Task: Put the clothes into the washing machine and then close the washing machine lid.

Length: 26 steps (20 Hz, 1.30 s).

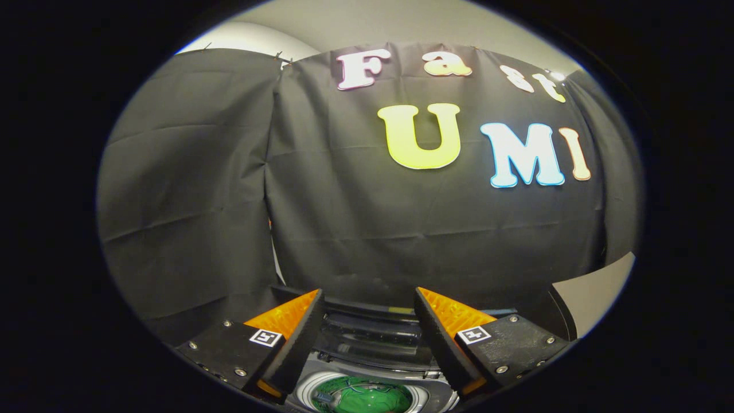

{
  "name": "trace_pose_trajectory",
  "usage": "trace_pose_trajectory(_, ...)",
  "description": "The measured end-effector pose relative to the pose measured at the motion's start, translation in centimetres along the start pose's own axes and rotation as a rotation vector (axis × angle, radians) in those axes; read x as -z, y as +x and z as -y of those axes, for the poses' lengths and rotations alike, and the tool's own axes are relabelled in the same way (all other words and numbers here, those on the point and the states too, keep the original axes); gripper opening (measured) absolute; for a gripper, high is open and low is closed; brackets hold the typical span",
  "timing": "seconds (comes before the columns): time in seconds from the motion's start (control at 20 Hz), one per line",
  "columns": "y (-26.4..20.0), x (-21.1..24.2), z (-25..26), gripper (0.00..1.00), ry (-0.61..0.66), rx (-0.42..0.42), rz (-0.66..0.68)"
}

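Black cloth wall [355, 218] hanging across the whole background in creased panels, pale wall or ceiling [401, 20] showing above its top edge and again as a small pale patch behind the right finger. Seam between two cloth panels running down left of centre, a thin light gap showing at its lower end.

Gripper [370, 321] hovering above the washing machine [373, 338], pointing level at the cloth rather than down. Fingers [292, 332] standing spread wide apart, nothing between them, touching nothing. Square black-and-white marker on each finger block.

Washing machine lying low between and below the fingers, mostly cut off. Dark raised part at the back, probably the lid [367, 312] standing open, but hard to tell apart from the cloth behind it; a small yellowish strip on it too blurred to identify. Grey top deck partly hidden by both fingers.

Round drum opening [361, 396] showing just below the finger gap, pale ring around it, lower half cut off. Green clothes [367, 398] lying inside the drum, bunched; number and type of garments impossible to judge. Small bluish item at the left inner rim of the drum, too small to name.
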<state>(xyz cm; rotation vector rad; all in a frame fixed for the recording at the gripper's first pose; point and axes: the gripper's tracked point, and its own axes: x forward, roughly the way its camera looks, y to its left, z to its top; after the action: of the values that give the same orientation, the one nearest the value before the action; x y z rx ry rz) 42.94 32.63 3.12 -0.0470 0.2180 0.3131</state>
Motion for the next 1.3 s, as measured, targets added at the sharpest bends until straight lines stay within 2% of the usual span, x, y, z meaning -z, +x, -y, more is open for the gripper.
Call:
trace_pose_trajectory(0.3,4.5,-0.8,1.5,0.95,0.033,0.079,-0.066)
trace_pose_trajectory(0.65,8.2,2.3,1.8,0.96,0.033,0.131,-0.206)
trace_pose_trajectory(1.0,9.8,5.7,2.5,0.96,0.08,0.177,-0.34)
trace_pose_trajectory(1.3,9.6,6.3,2.6,0.95,0.097,0.187,-0.389)
